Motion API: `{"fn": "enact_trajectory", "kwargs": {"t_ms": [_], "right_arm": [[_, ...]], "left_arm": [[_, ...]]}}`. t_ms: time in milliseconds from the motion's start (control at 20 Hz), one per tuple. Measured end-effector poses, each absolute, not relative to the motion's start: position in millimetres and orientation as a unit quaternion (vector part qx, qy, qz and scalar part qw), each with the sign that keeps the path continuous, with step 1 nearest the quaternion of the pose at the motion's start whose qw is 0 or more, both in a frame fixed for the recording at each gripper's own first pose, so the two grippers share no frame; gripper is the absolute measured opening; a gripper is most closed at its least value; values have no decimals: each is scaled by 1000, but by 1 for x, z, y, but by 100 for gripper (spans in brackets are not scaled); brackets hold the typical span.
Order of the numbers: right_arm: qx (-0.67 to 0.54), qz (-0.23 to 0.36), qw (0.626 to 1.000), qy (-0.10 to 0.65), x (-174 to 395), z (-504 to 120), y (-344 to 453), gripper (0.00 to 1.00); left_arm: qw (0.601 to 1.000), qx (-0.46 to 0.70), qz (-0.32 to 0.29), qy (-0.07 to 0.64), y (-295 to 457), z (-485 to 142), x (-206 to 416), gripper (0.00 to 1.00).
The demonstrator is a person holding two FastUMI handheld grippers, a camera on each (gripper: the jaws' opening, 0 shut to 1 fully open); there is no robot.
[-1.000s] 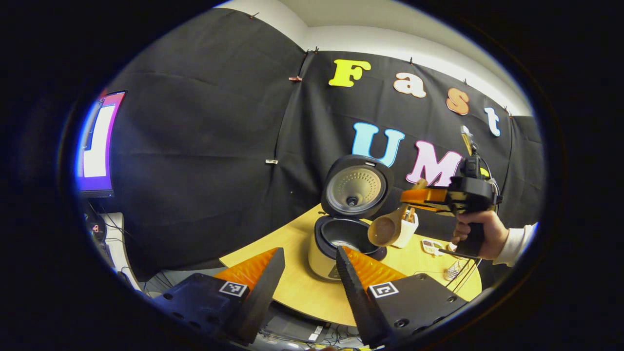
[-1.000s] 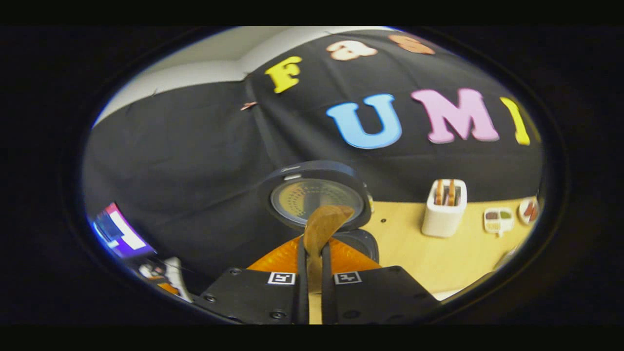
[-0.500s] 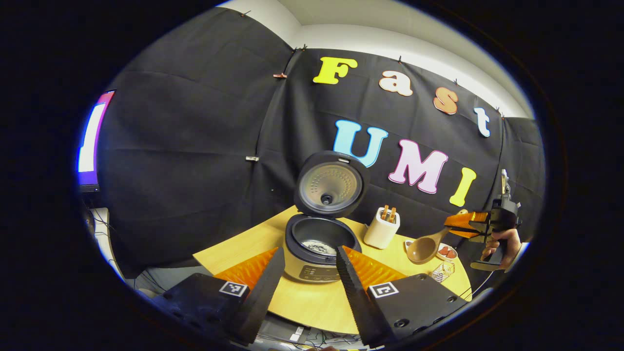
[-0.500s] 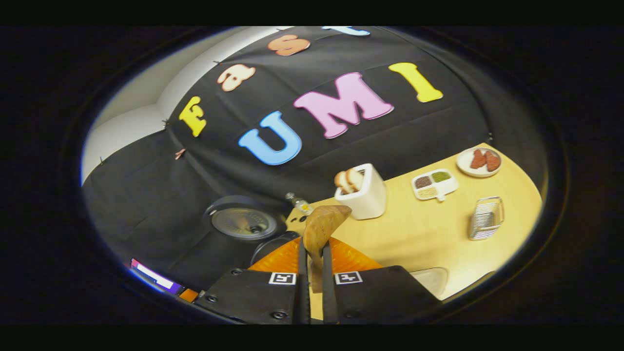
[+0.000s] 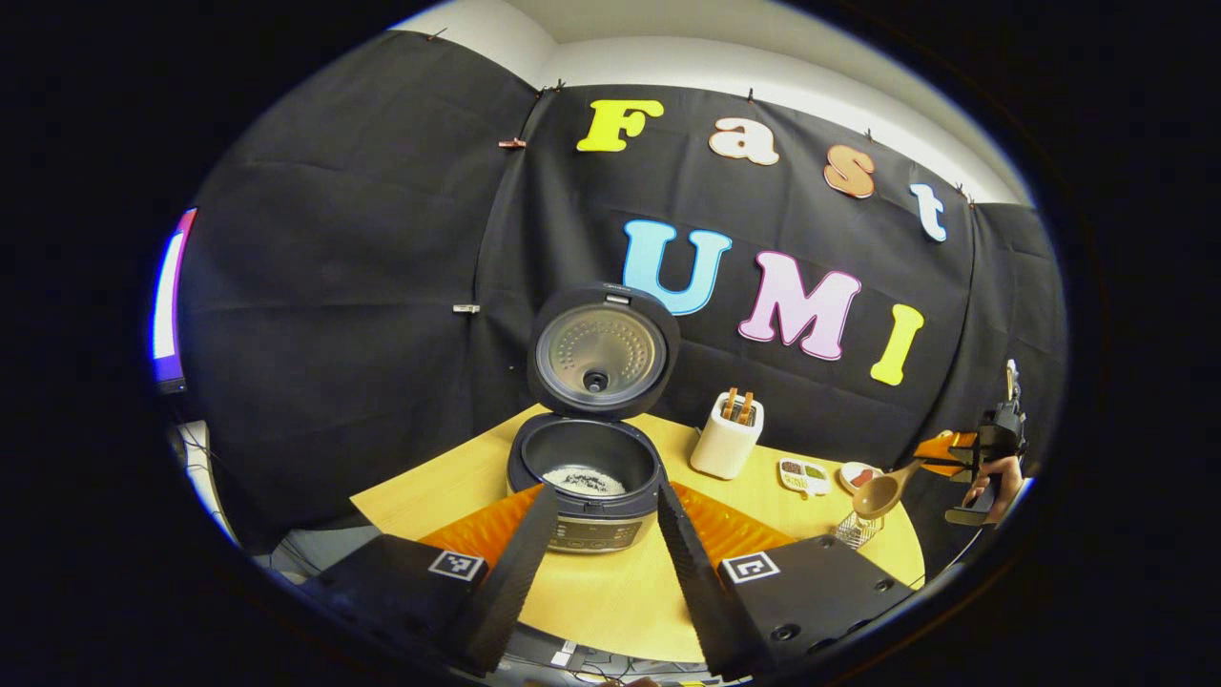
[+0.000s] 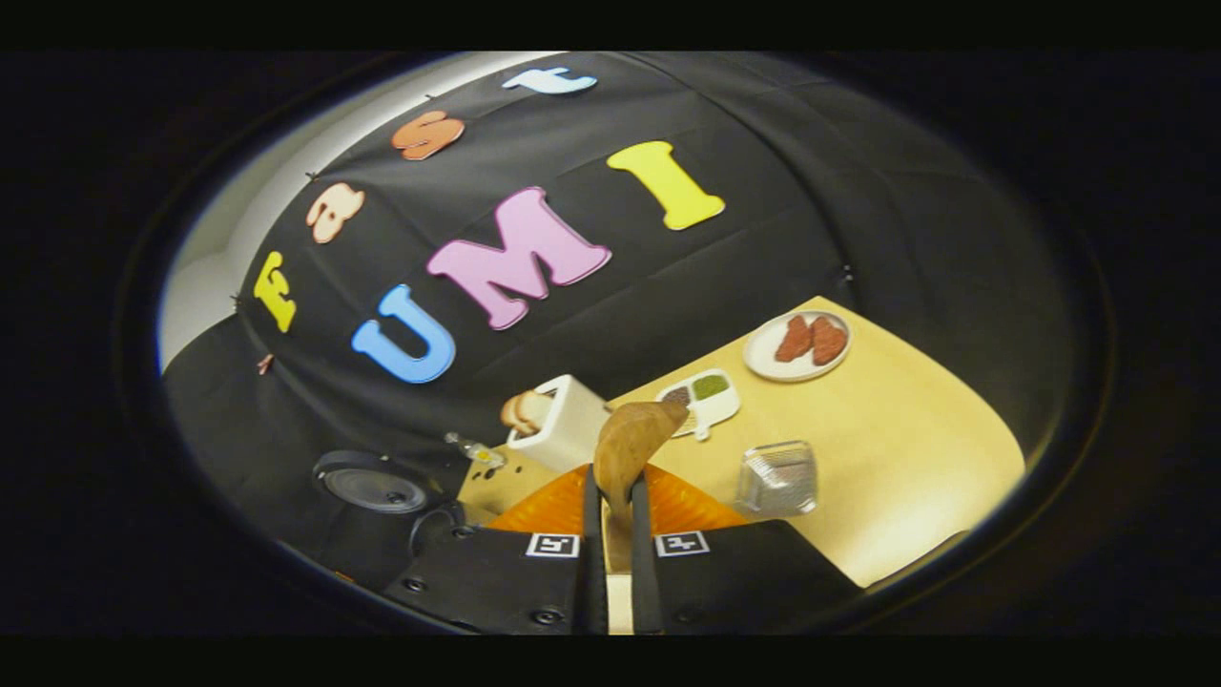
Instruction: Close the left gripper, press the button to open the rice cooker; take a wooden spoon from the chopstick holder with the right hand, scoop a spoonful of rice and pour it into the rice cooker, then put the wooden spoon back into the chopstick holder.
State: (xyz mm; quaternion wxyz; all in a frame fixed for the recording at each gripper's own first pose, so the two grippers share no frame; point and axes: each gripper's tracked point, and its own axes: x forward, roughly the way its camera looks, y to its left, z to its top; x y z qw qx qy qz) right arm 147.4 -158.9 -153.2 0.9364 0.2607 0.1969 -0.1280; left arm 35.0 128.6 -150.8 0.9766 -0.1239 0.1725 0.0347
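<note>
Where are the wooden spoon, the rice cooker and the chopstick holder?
wooden spoon [image 5: 879, 495], left gripper view, on its bowl.
rice cooker [image 5: 584, 467], left gripper view, on the inner pot's wall.
chopstick holder [image 5: 724, 448], left gripper view, on its front wall.

Left tongs [image 5: 596, 563] are sitting low at the bottom of the left gripper view, both fingers [image 5: 510, 572] spread wide apart with a clear gap between them and nothing pinched, angled forward and slightly up. Right tongs [image 6: 610, 534] are the opposite story: in the right gripper view the two fingers are pulled in tight, nearly parallel, both pressing on the handle of the wooden spoon [image 6: 630, 444], whose bowl sticks out past the tips. From the left gripper view you can spot those same right tongs [image 5: 940, 456] way off at the right edge, held up in the air by a hand [image 5: 987, 477] wrapped around the grip, with a bit of light sleeve behind it.
</note>
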Motion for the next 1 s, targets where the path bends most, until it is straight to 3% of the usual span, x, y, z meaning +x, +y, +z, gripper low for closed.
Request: {"fn": "enact_trajectory", "kwargs": {"t_ms": [150,200,250,350,400,450,500,550,700,750,800,850,900,1000], "right_arm": [[242,-157,937,197,154,-168,-208,14],[242,-162,936,198,158,-177,-219,10],[245,-164,934,200,162,-183,-228,14],[248,-162,933,205,170,-197,-239,10],[246,-162,932,212,173,-206,-244,19],[245,-164,931,215,175,-213,-247,14],[243,-164,930,220,178,-223,-249,10],[241,-165,929,227,179,-231,-249,14],[235,-169,927,240,176,-251,-251,15],[233,-167,927,243,176,-255,-251,20],[231,-167,926,246,173,-258,-251,16],[236,-163,925,249,169,-260,-248,21],[244,-161,924,248,166,-257,-248,12],[262,-159,922,238,166,-254,-248,14]], "left_arm": [[975,-108,61,186,119,-151,23,76],[974,-100,67,193,115,-151,19,76],[973,-92,74,200,112,-152,16,76],[970,-85,88,209,105,-149,13,76],[970,-84,92,211,100,-146,14,76],[969,-82,95,212,93,-145,14,76],[969,-79,96,214,87,-142,17,76],[969,-75,95,215,80,-140,19,76],[971,-59,89,214,67,-132,26,76],[971,-58,87,214,64,-131,28,76],[971,-57,86,214,61,-129,29,76],[971,-56,83,216,58,-130,31,76],[972,-54,79,217,54,-130,33,76],[973,-50,69,217,46,-129,37,76]]}}
